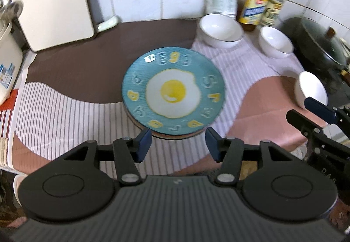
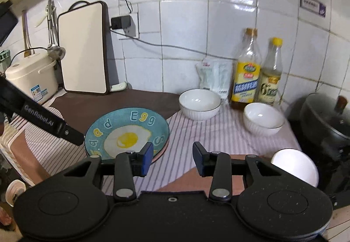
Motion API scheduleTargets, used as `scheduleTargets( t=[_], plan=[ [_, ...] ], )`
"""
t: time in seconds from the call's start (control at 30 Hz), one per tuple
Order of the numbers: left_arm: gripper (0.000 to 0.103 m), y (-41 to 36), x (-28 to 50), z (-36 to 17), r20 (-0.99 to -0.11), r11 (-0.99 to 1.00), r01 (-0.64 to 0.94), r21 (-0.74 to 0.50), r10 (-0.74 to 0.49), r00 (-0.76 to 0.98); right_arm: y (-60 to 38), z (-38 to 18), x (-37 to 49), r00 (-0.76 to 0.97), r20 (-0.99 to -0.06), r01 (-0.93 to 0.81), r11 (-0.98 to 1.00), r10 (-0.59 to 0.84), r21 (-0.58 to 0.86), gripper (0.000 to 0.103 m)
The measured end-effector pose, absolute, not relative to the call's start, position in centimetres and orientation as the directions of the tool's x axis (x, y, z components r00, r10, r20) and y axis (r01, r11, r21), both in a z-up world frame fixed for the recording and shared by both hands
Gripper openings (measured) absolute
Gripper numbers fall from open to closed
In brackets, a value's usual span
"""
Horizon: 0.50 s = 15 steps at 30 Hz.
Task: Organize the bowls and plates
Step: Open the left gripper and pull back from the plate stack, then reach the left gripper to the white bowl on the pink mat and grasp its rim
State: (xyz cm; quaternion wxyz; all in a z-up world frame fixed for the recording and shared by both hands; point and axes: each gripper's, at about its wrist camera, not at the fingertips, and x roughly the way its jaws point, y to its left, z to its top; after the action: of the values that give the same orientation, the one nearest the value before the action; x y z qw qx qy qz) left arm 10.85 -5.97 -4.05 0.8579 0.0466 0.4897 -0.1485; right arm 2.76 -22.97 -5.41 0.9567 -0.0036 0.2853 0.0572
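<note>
lying flat, egg plate (image 1: 172, 91) faces up, round, no long axis.

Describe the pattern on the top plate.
Teal plate with a fried egg at the centre, ringed by raised white and yellow letters; clearest in the left wrist view.

Glossy glazed teal egg-print ceramic plate (image 1: 172, 91) on matt striped cloth (image 1: 65, 97); smooth glossy white ceramic bowls (image 2: 199, 103); clear plastic oil bottles (image 2: 247, 71).

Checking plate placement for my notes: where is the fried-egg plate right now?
The fried-egg plate tops a short stack mid-counter on the striped cloth, just ahead of the left tongs, with two white bowls behind it to the right.
</note>
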Motion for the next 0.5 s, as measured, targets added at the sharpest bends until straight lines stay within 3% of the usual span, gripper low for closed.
scheduleTargets(
  t=[0.5],
  plan=[
    [0.064, -12.3, 6.8, -1.3, -0.838, 0.894, 0.446, -0.033, -0.268, 0.476, -27.6, -4.0, -3.3, 0.864, -0.504, -0.036, 0.998, 0.009, -0.045, 0.056]
  ],
)
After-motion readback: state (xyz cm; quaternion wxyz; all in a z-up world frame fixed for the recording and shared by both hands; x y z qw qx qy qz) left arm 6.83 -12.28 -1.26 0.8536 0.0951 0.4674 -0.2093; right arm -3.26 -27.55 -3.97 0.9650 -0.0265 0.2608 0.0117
